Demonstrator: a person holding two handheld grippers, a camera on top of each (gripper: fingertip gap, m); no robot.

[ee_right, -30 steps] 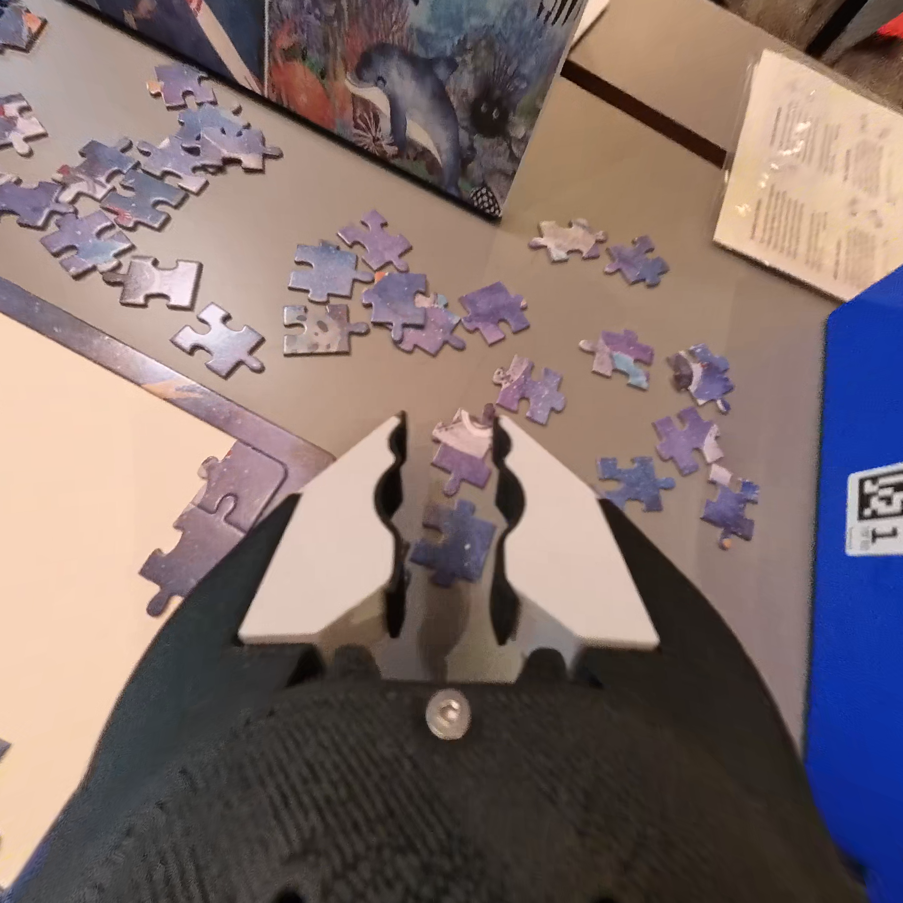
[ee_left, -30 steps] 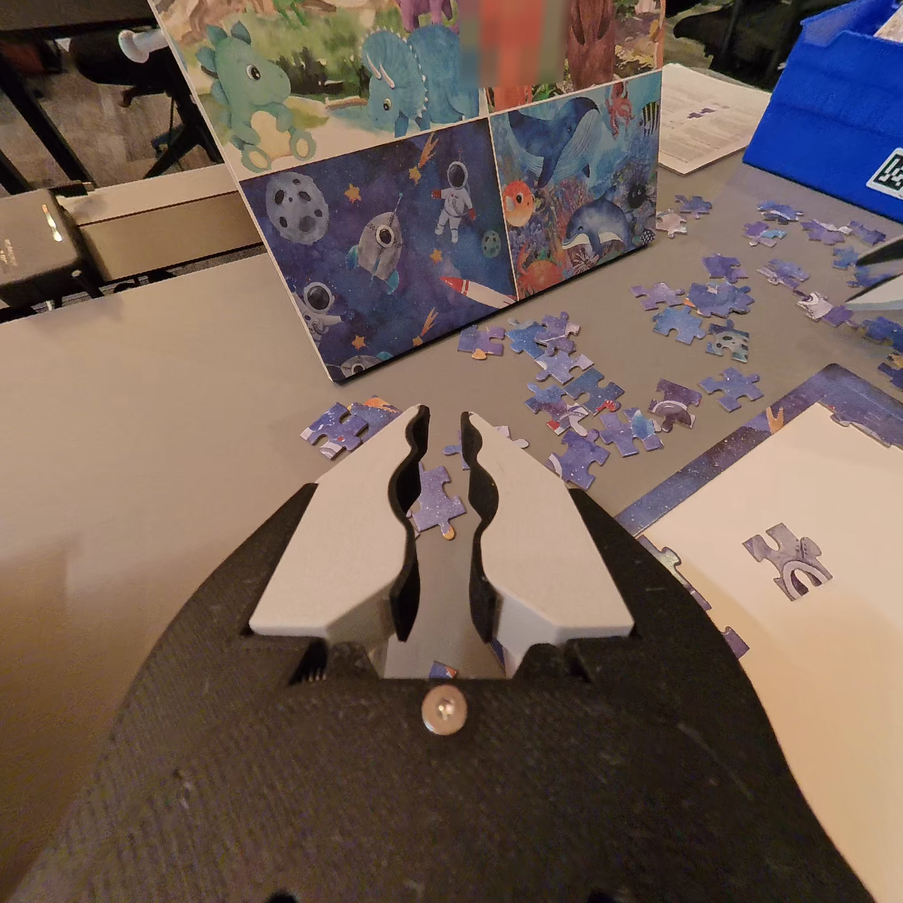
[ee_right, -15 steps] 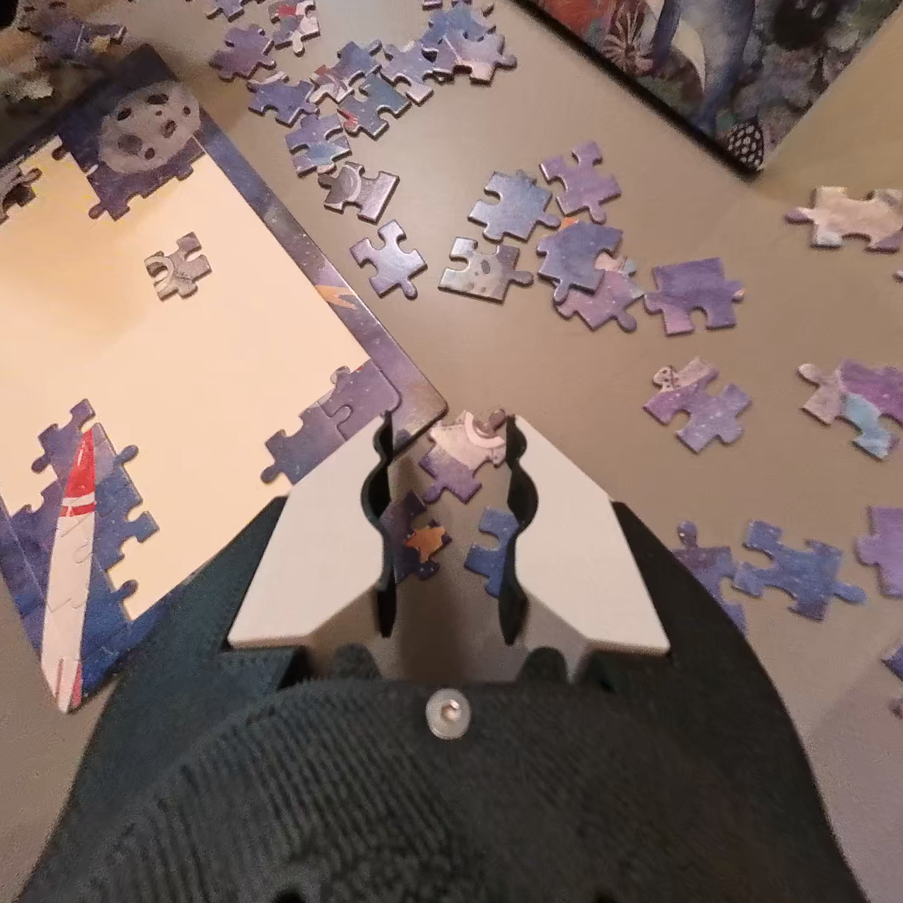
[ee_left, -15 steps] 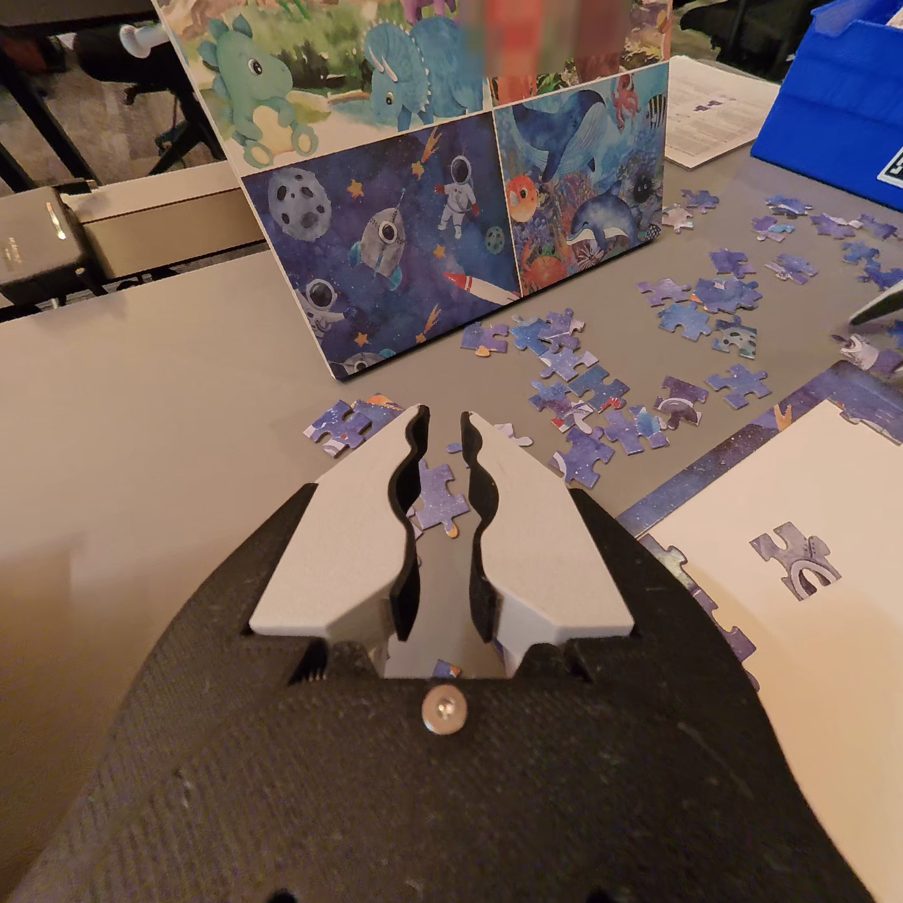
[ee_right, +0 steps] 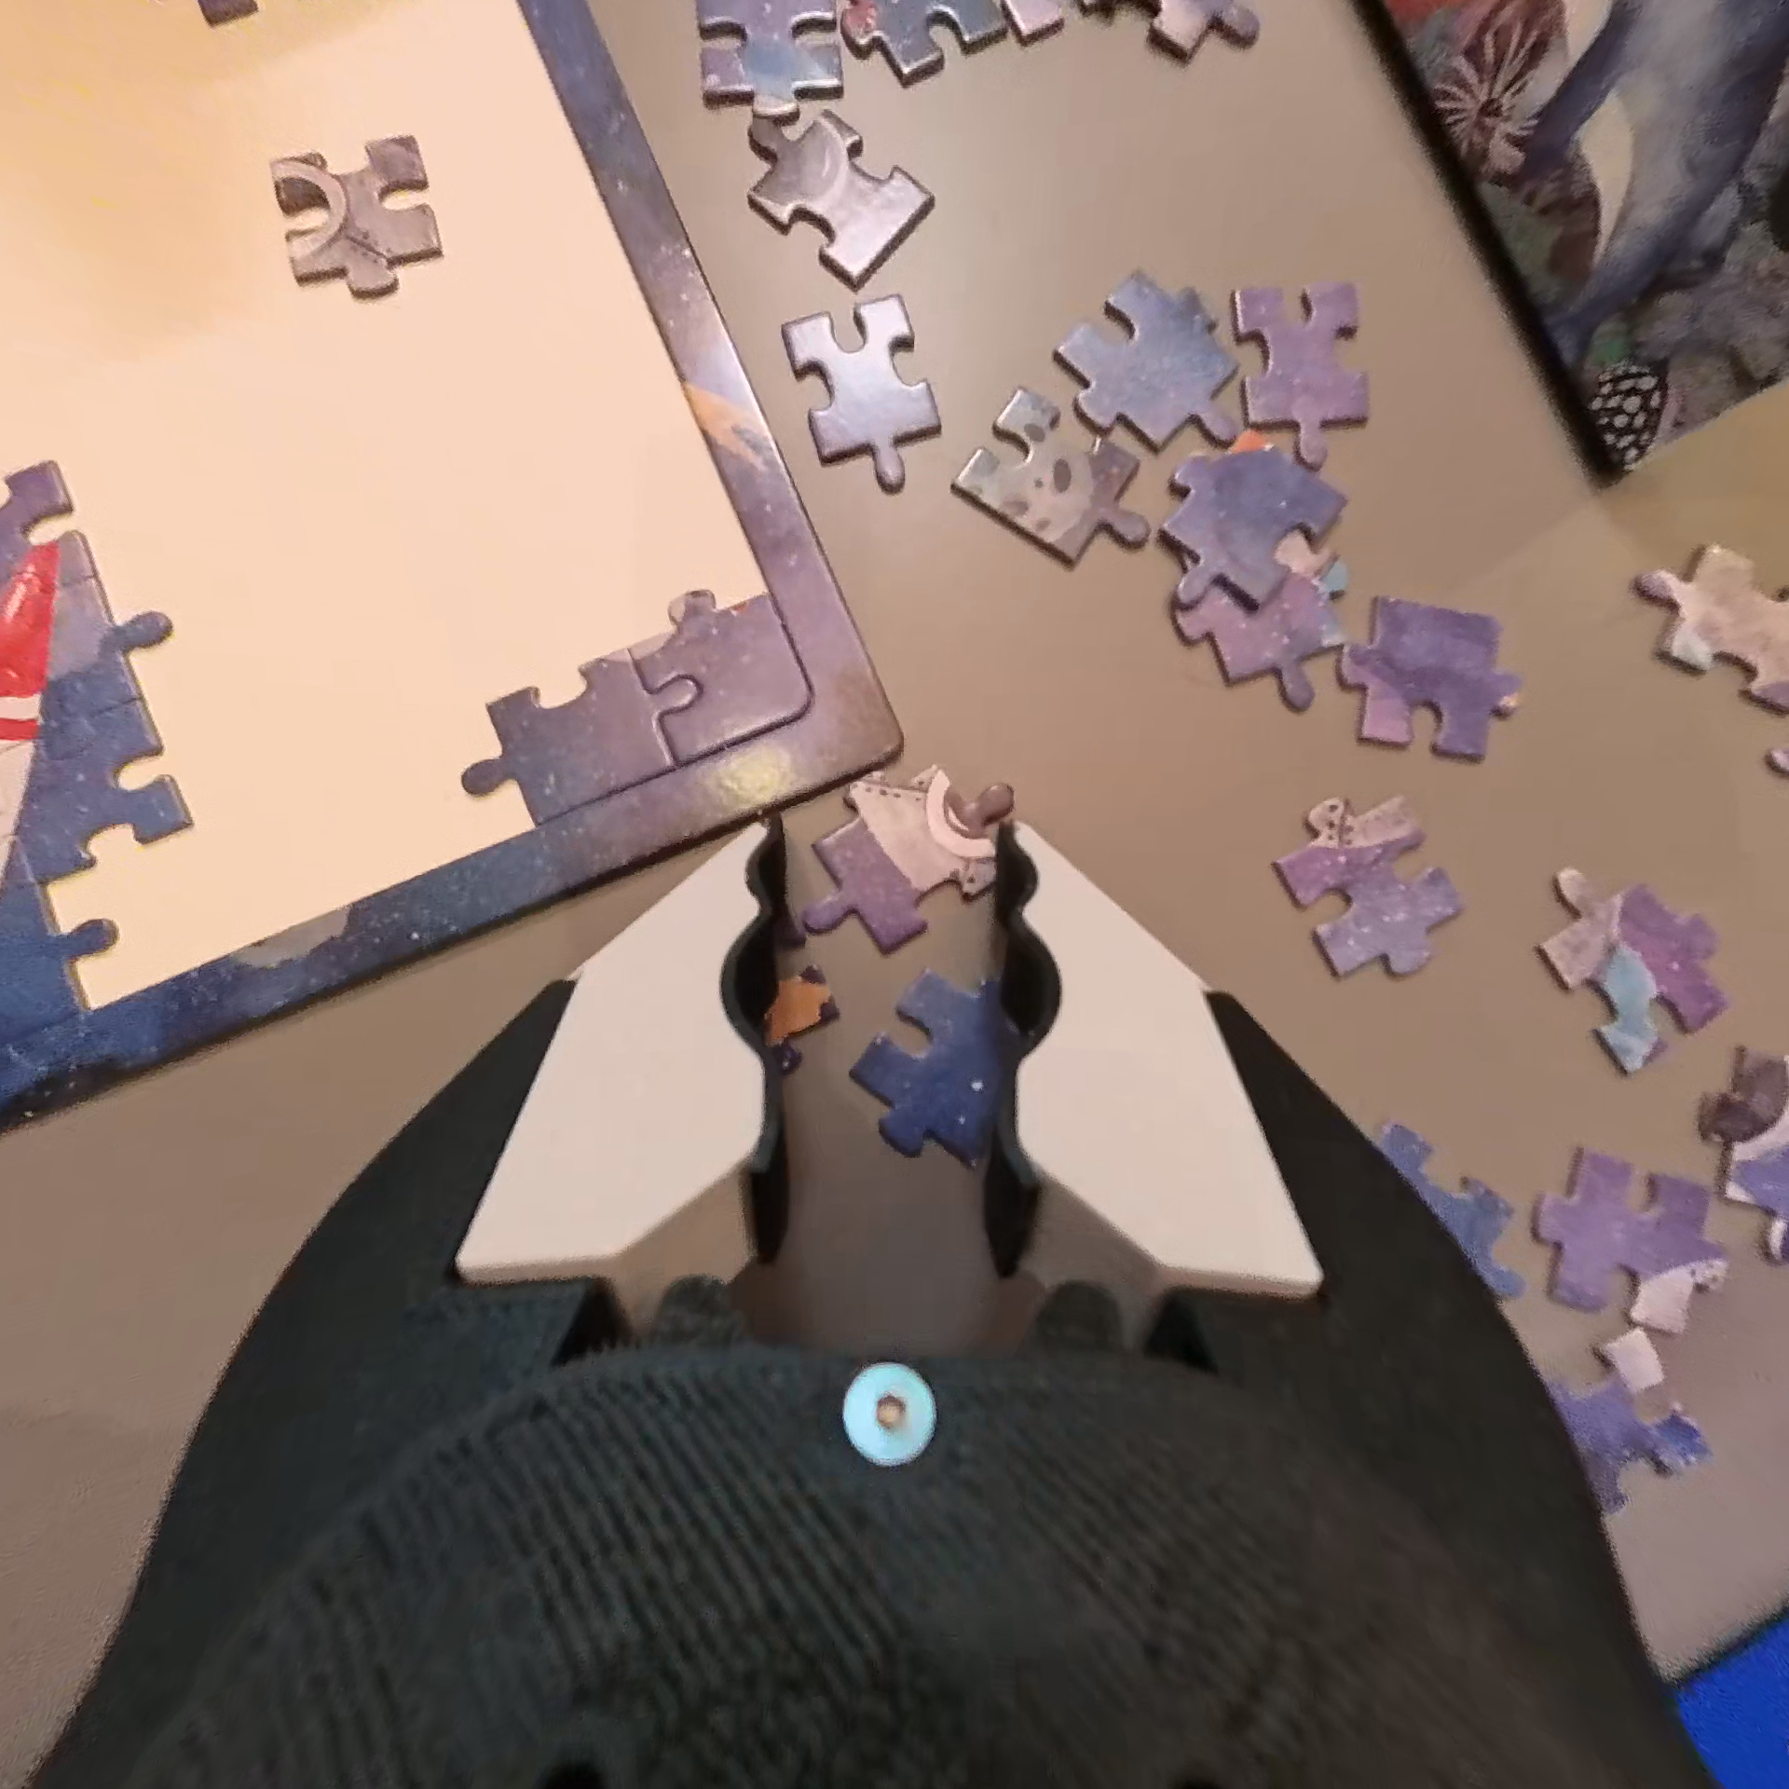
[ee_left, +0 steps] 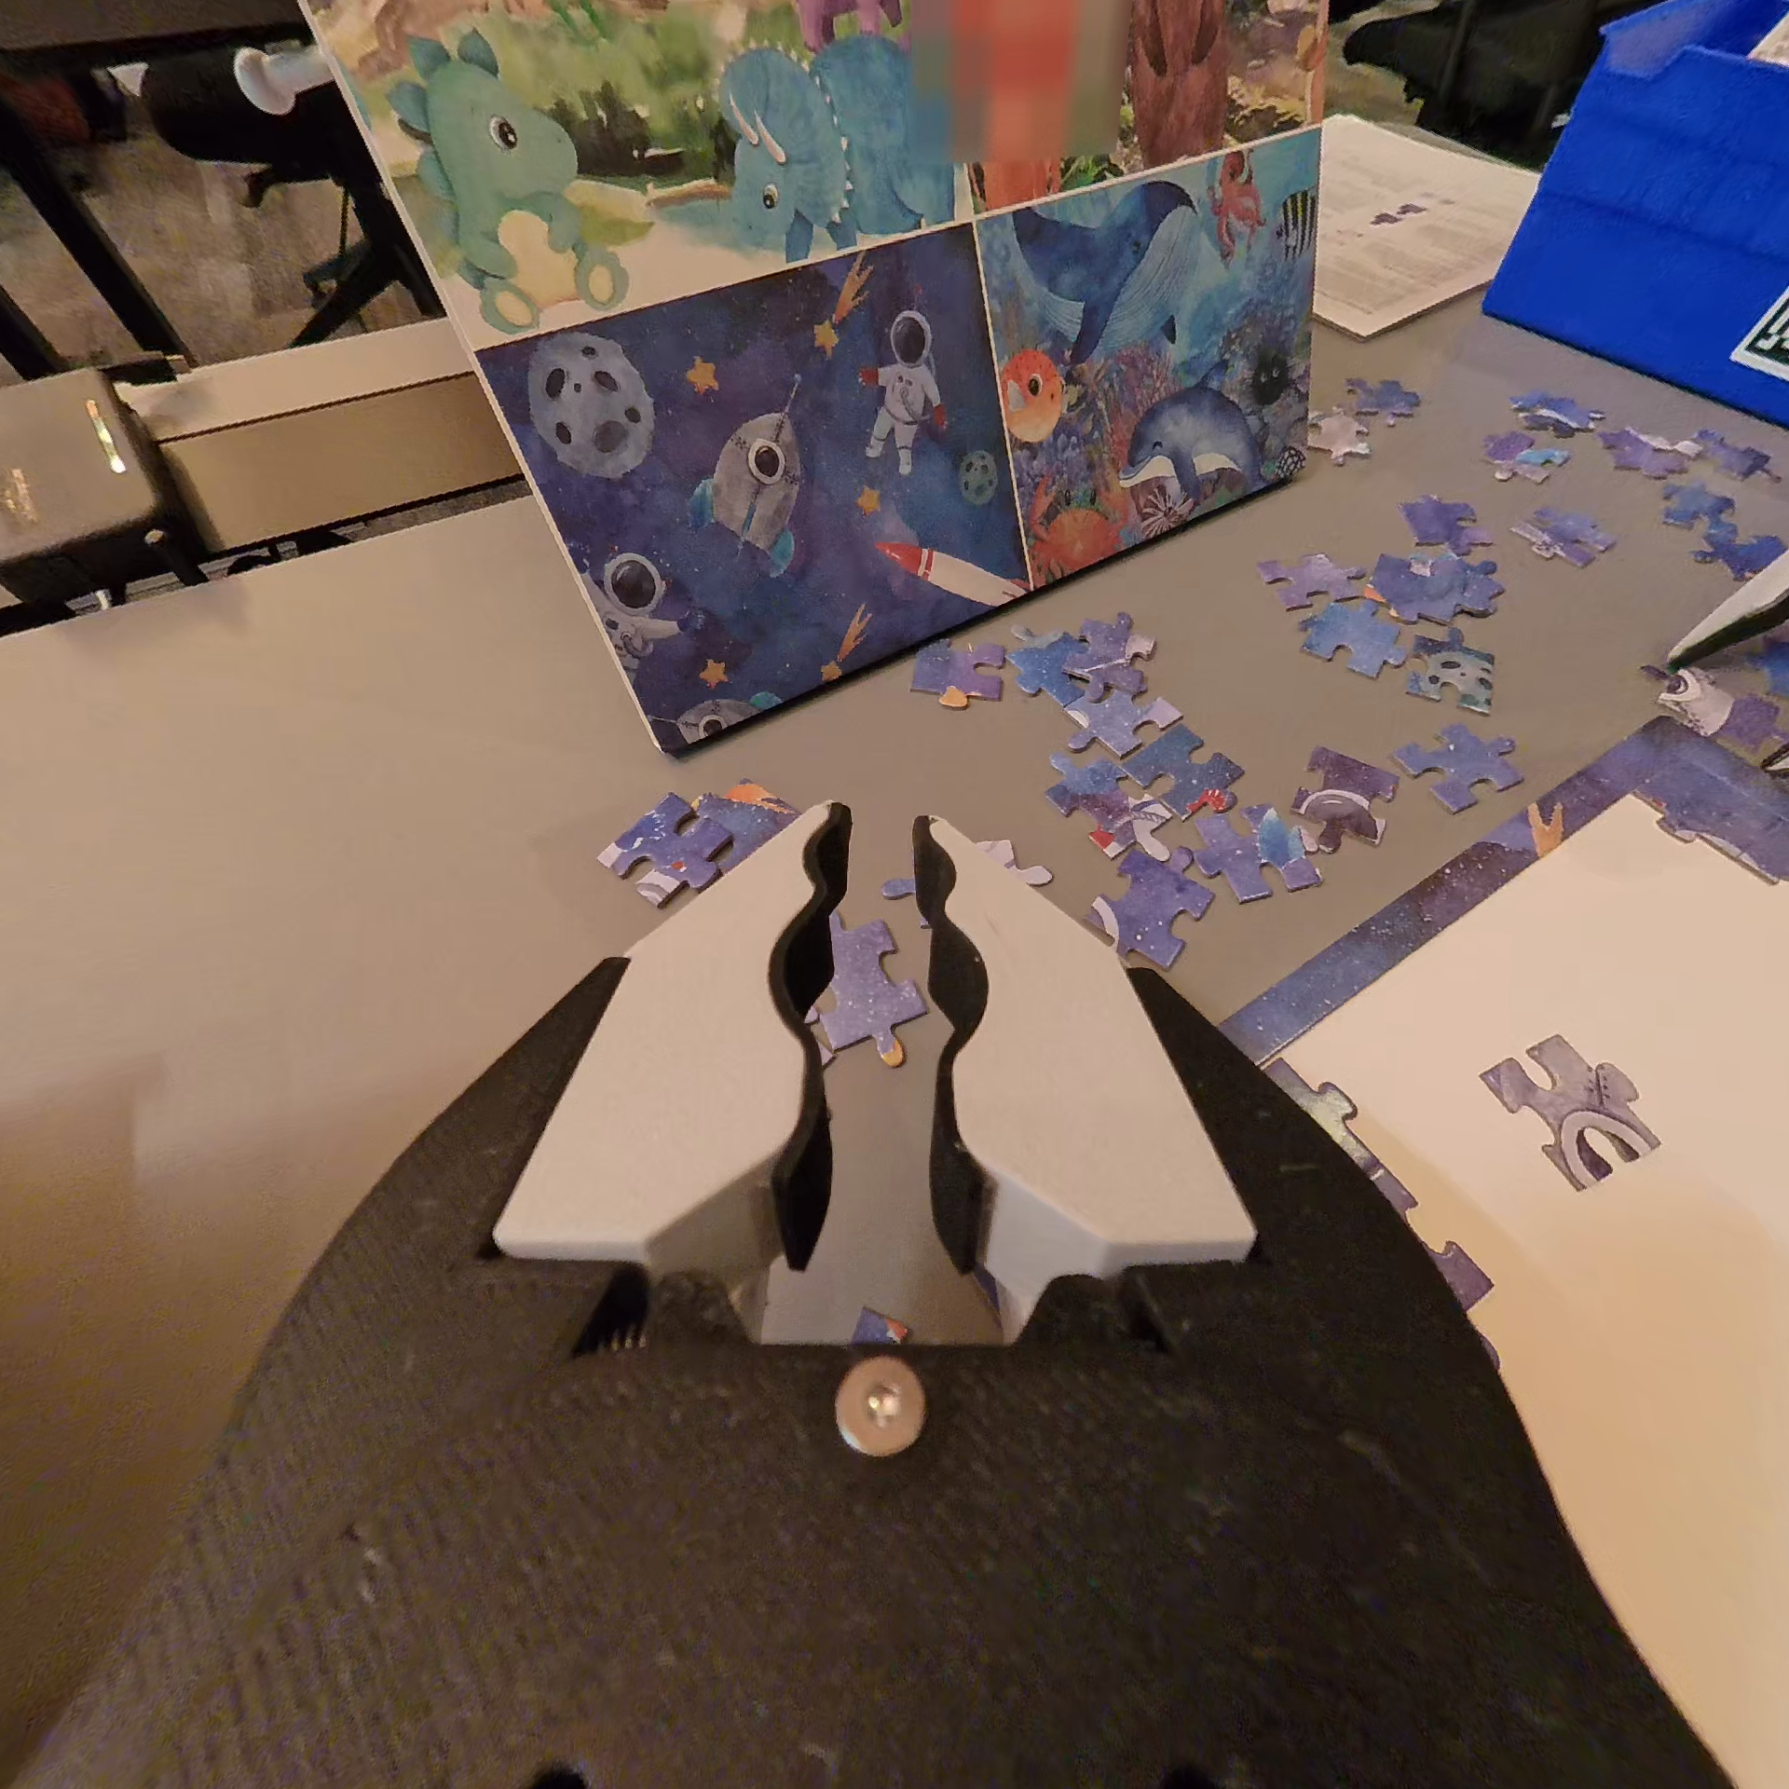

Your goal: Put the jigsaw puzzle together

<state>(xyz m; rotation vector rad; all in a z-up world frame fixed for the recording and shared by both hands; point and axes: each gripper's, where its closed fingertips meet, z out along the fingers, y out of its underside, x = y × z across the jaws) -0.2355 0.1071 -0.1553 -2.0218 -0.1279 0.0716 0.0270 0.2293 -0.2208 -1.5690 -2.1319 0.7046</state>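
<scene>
A purple-and-white puzzle piece [ee_right: 905,857] is lying just off the puzzle tray's [ee_right: 600,842] corner, between the right gripper's [ee_right: 886,833] parted fingers, touching only the right one. The tray is showing mostly bare board. The left gripper [ee_left: 881,833], narrowly apart and empty, is hovering over loose pieces [ee_left: 1142,765] on the worktop [ee_left: 290,823].

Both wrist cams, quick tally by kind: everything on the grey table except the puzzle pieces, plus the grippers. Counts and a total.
puzzle box: 1
puzzle board: 1
blue bin: 1
paper sheet: 1
grippers: 2, left gripper and right gripper
Total: 6
</scene>
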